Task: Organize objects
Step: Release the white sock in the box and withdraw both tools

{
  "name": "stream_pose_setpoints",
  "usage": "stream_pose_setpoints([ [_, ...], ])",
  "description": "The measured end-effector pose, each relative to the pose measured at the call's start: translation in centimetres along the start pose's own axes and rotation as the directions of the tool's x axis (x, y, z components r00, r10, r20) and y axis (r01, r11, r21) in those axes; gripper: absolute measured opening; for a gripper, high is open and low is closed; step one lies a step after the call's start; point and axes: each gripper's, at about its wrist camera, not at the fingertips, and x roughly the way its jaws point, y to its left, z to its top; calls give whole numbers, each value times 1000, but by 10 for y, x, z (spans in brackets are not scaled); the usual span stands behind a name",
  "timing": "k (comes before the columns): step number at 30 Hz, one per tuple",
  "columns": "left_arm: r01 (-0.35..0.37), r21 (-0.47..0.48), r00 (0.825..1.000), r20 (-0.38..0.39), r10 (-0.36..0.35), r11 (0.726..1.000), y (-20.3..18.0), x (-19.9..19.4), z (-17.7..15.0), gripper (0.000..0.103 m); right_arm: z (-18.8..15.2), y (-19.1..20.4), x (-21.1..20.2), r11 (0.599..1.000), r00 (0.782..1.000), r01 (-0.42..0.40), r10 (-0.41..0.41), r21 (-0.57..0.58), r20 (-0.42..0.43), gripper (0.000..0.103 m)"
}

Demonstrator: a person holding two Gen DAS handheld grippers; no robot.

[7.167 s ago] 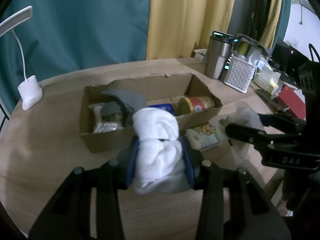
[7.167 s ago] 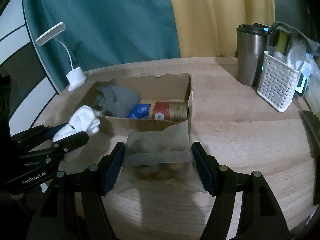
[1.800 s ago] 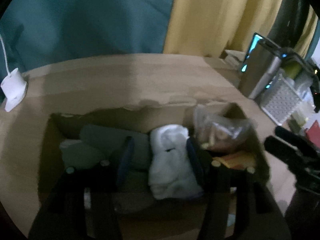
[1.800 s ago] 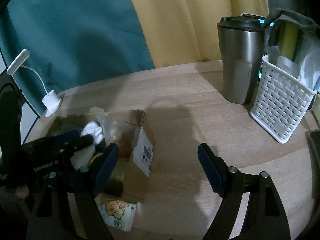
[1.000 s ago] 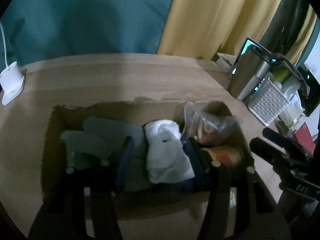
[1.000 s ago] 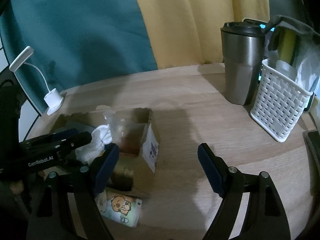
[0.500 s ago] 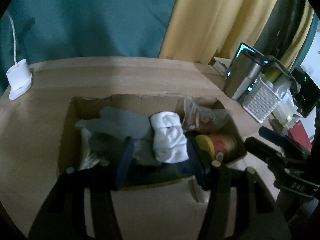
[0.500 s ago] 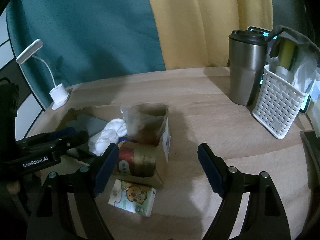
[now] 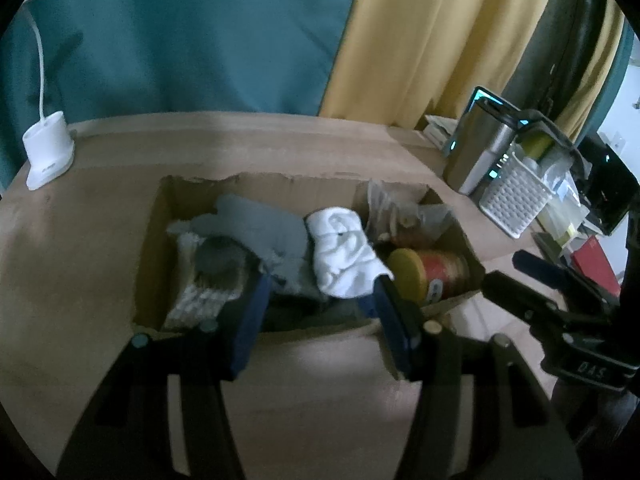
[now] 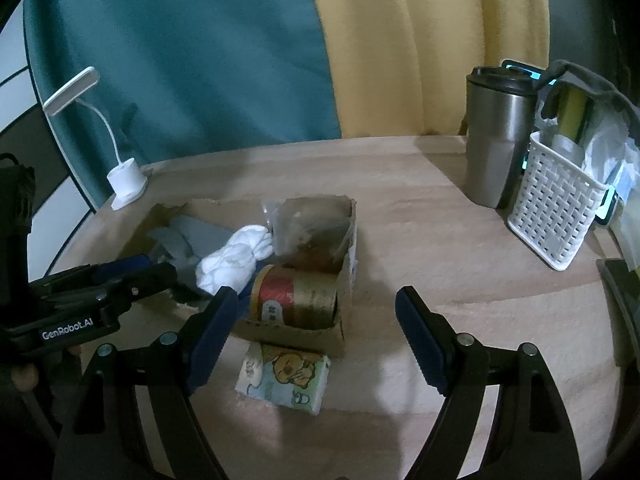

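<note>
I am looking down on the desk (image 10: 400,208), a wide wooden top that fills both views, with the cardboard box (image 9: 152,256) lying at the middle of it. From my left wrist camera the box reaches from about nine o'clock across to three o'clock, open at the top. Inside it, a grey cloth (image 9: 260,228) lies toward the left half, a clear bag of snacks (image 10: 308,228) stands in the far right corner at about one o'clock, and a red-labelled can (image 10: 296,296) lies on its side at the near right. The white rolled towel (image 9: 344,256) sits in the box between the grey cloth and the can. My left hand-held gripper (image 9: 320,308) hangs over the near wall of the box, its blue pads parted and gripping nothing; the towel lies just past its tips. My right hand-held gripper (image 10: 312,320) is spread wide and empty above the bare desk, just right of the box. A small tissue pack (image 10: 284,376) with a cartoon bear lies on the desk against the box's near end.
</note>
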Motion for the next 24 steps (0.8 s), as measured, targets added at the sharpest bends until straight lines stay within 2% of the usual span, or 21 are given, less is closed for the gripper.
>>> stream_pose_setpoints([
  [3,-1,-2,1000,0,1,1000,3,-3,-6,59,-2,3,0,1000,1000,1,-1,-4,-2,84],
  [5,0,-8,1000,1,0,1000,5,-6,-9,66,-3,4,0,1000,1000,1,-1,-7,-8,84],
  [24,8,-13,999,37,-8,1000,18,-28,-24,66,-21,25,3,999,999,0,-1,-36,-39,84],
])
